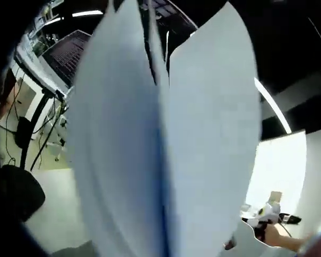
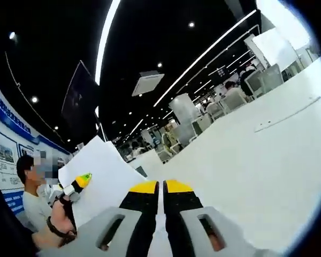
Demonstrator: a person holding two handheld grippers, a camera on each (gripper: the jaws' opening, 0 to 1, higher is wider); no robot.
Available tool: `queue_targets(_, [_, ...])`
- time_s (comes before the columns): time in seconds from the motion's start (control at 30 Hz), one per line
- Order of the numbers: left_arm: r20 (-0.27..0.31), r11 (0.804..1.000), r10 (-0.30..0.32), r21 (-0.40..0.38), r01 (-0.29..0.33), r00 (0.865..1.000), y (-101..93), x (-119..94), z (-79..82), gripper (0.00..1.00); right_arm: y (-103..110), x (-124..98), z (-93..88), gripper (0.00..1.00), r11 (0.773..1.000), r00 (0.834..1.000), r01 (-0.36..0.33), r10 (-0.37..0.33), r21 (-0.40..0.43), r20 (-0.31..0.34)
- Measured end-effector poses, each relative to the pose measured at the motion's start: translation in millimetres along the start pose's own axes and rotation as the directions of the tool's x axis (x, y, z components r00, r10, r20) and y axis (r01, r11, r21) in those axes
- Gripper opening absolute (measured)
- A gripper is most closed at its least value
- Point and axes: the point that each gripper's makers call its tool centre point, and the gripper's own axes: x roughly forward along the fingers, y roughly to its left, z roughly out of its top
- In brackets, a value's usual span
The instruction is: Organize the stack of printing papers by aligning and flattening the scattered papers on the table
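White papers [image 1: 166, 144] stand on edge right before the left gripper, likely lifted for squaring; its jaws are hidden, so its grip cannot be told. The right gripper [image 2: 160, 187] is nearly closed, empty, over the table [image 2: 257, 160].

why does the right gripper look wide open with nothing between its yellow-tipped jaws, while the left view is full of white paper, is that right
Not quite. In the right gripper view the right gripper has its yellow-tipped jaws nearly together, with only a thin slit between them, not wide open. The rest stands: nothing visible sits between them, and white paper sheets crowd the left gripper view.
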Motion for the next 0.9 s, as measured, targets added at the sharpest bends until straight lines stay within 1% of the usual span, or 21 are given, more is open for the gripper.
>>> queue_targets(0.03, [-0.014, 1.000, -0.029, 0.010, 0.029, 0.999, -7.1, 2.1, 0.7, 0.06, -1.2, -3.1, 6.9, 0.00, 1.000, 1.000, -0.005, 0.005, 0.014, 0.016])
queue_targets(0.07, [-0.020, 0.999, -0.040, 0.022, 0.040, 0.999, -11.9, 4.0, 2.7, 0.06, -0.5, -5.8, 15.7, 0.02, 0.999, 0.999, -0.018, 0.016, 0.046, 0.046])
queue_targets(0.13, [-0.033, 0.996, -0.076, 0.034, 0.077, 0.997, -23.1, 8.1, 6.9, 0.06, -1.4, -10.3, 23.2, 0.04, 0.997, 0.998, -0.030, 0.025, 0.077, 0.062])
queue_targets(0.17, [-0.033, 0.995, -0.089, 0.037, 0.090, 0.996, -28.2, 9.7, 9.9, 0.06, -3.7, -15.4, 29.5, 0.04, 0.996, 0.997, -0.032, 0.026, 0.083, 0.073])
queue_targets(0.23, [-0.038, 0.991, -0.122, 0.041, 0.124, 0.992, -38.3, 12.7, 14.6, 0.06, -2.6, -21.3, 36.6, 0.06, 0.996, 0.997, -0.035, 0.029, 0.082, 0.076])
queue_targets(0.27, [-0.049, 0.988, -0.144, 0.042, 0.146, 0.988, -44.2, 14.7, 16.0, 0.06, -0.6, -23.6, 40.8, 0.09, 0.997, 0.997, -0.046, 0.042, 0.058, 0.069])
queue_targets(0.3, [-0.060, 0.984, -0.170, 0.050, 0.173, 0.984, -50.9, 16.5, 17.0, 0.06, 2.8, -25.1, 43.2, 0.12, 0.997, 0.997, -0.061, 0.058, 0.040, 0.060])
queue_targets(0.33, [-0.081, 0.975, -0.208, 0.061, 0.214, 0.975, -58.8, 18.2, 16.0, 0.06, 6.3, -26.4, 46.0, 0.15, 0.997, 0.996, -0.072, 0.070, 0.032, 0.054])
queue_targets(0.37, [-0.098, 0.969, -0.230, 0.063, 0.237, 0.968, -63.7, 19.2, 15.2, 0.06, 13.4, -28.2, 48.2, 0.17, 0.994, 0.994, -0.104, 0.103, 0.016, 0.046])
queue_targets(0.4, [-0.102, 0.968, -0.233, 0.066, 0.241, 0.967, -65.8, 21.1, 16.5, 0.06, 20.3, -30.3, 49.7, 0.17, 0.991, 0.991, -0.133, 0.133, 0.002, 0.033])
queue_targets(0.47, [-0.136, 0.957, -0.271, 0.068, 0.282, 0.953, -76.7, 24.9, 17.3, 0.06, 33.9, -34.2, 53.9, 0.20, 0.984, 0.985, -0.170, 0.171, -0.053, 0.026])
queue_targets(0.5, [-0.144, 0.950, -0.290, 0.075, 0.303, 0.946, -82.2, 26.3, 19.0, 0.06, 38.6, -35.6, 55.0, 0.23, 0.980, 0.982, -0.187, 0.189, -0.067, 0.020])
queue_targets(0.53, [-0.159, 0.941, -0.313, 0.080, 0.328, 0.936, -88.3, 27.3, 19.5, 0.06, 42.7, -36.9, 56.8, 0.25, 0.974, 0.977, -0.213, 0.214, -0.070, 0.006])
queue_targets(0.57, [-0.175, 0.929, -0.342, 0.086, 0.360, 0.923, -96.8, 28.6, 20.8, 0.06, 48.4, -39.0, 57.9, 0.27, 0.968, 0.971, -0.238, 0.238, -0.076, -0.008])
queue_targets(0.63, [-0.209, 0.903, -0.392, 0.096, 0.418, 0.896, -110.5, 29.6, 20.0, 0.06, 57.7, -43.6, 61.0, 0.29, 0.954, 0.961, -0.276, 0.274, -0.116, -0.033])
queue_targets(0.67, [-0.229, 0.885, -0.425, 0.098, 0.456, 0.876, -118.3, 29.4, 18.7, 0.06, 61.1, -45.4, 62.8, 0.30, 0.947, 0.957, -0.291, 0.287, -0.135, -0.045])
queue_targets(0.7, [-0.242, 0.862, -0.467, 0.089, 0.498, 0.851, -126.5, 27.8, 17.6, 0.06, 66.0, -48.6, 64.2, 0.31, 0.941, 0.950, -0.312, 0.306, -0.133, -0.062])
queue_targets(0.73, [-0.262, 0.828, -0.521, 0.077, 0.556, 0.813, -136.9, 24.8, 15.9, 0.06, 70.6, -51.6, 65.0, 0.31, 0.933, 0.941, -0.337, 0.329, -0.128, -0.077])
queue_targets(0.8, [-0.295, 0.780, -0.582, 0.062, 0.623, 0.758, -150.3, 22.1, 13.2, 0.06, 78.9, -58.3, 70.1, 0.32, 0.917, 0.930, -0.368, 0.359, -0.153, -0.084])
queue_targets(0.87, [-0.320, 0.748, -0.615, 0.055, 0.662, 0.721, -162.1, 22.5, 11.2, 0.06, 87.6, -65.6, 73.8, 0.32, 0.903, 0.917, -0.398, 0.387, -0.163, -0.096])
queue_targets(0.9, [-0.325, 0.734, -0.628, 0.052, 0.677, 0.707, -168.4, 22.4, 9.9, 0.06, 92.2, -69.1, 75.3, 0.32, 0.895, 0.911, -0.411, 0.398, -0.172, -0.104])
